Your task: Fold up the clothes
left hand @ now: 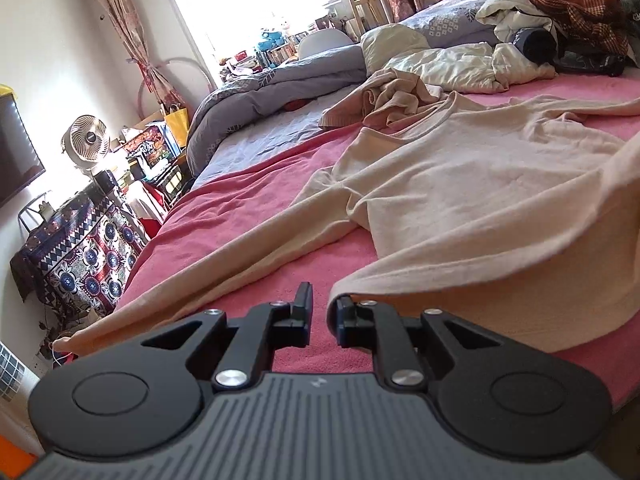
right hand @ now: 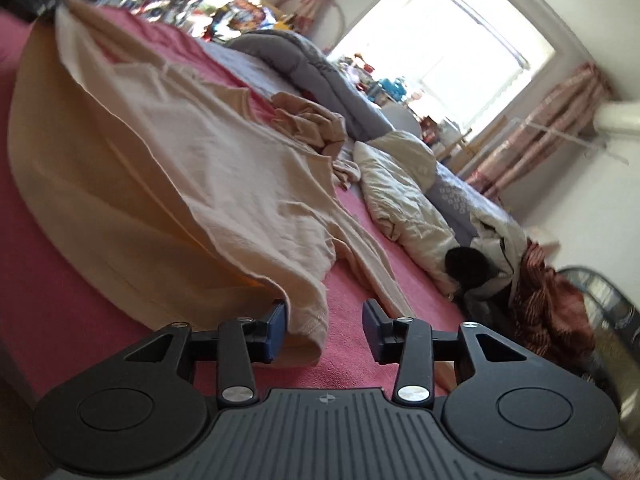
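Left wrist fisheye: cream long-sleeved top lay spread on pink bedsheet, hem raised. Left hand-held gripper slightly parted, hem at right finger; right hand-held gripper spread, corner between. Best pinched evenly, lifted level.

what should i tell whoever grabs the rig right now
Left hand-held gripper: open, the hem of the cream long-sleeved cotton shirt touching its right finger, nothing clamped.
Right hand-held gripper: open, the shirt's hem corner between its fingers, not gripped.
The shirt lies spread on the pink bedspread, hem edge raised, a sleeve trailing out on each side.
A crumpled beige garment waits beyond the collar.
Done: no fold visible. Left: grip the hem, fold the shirt, then the beige piece.
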Demonstrator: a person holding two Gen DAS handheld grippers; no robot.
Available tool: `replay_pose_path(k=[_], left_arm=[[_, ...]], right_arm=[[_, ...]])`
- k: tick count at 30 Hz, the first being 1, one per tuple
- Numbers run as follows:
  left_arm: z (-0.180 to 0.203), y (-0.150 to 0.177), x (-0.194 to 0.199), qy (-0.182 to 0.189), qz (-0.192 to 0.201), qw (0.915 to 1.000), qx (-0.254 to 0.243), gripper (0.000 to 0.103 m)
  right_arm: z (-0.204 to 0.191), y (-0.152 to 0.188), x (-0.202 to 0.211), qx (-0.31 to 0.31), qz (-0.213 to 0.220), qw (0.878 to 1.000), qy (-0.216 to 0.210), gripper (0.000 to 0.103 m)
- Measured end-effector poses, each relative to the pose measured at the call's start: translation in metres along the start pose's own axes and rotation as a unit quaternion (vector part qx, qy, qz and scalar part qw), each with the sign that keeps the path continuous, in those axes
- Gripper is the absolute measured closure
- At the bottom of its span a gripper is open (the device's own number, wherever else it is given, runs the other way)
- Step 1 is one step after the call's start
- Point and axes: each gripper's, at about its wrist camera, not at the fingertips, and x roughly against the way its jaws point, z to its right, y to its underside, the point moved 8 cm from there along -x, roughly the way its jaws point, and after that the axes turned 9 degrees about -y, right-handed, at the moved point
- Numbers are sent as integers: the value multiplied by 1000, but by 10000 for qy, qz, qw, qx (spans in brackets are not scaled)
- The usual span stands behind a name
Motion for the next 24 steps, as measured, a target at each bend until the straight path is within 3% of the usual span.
replay_pose_path(k=[2, 8, 12, 14, 15, 16, 17, 19, 22, 24], left_arm=[[-3, -2, 3, 25, 25, 10000, 74, 86], [-10, -6, 10, -4, 97, 9999, 140, 81], [-13, 1, 18, -43, 66, 9999, 151, 81], [-14, 5, 23, -62, 51, 9998, 164, 81], [-15, 7, 25, -72, 44, 9998, 170, 81], [-15, 9, 28, -81, 36, 9998, 176, 81], [-16, 10, 30, -90, 29, 9998, 183, 81], [-17, 14, 35, -109, 14, 9997, 196, 81], [-18, 20, 43, -137, -8, 9997, 215, 81], [-19, 24, 48, -156, -23, 9996, 228, 81]], right_arm=[[-20, 0, -4, 534, 56, 9986, 18, 57], [-29, 0, -14, 863, 210, 9952, 404, 52], [4, 10, -16, 430, 131, 9940, 996, 45], [16, 16, -20, 222, 16, 9949, 982, 45], [18, 19, -23, 100, -22, 9966, 822, 47], [17, 20, -25, 46, -63, 9979, 646, 59], [13, 19, -27, 96, -86, 9986, 516, 78], [0, 17, -28, 266, -112, 9992, 270, 97], [-3, 14, -11, 314, -75, 9995, -8, 98], [14, 14, 12, -153, -168, 9994, -267, 98]])
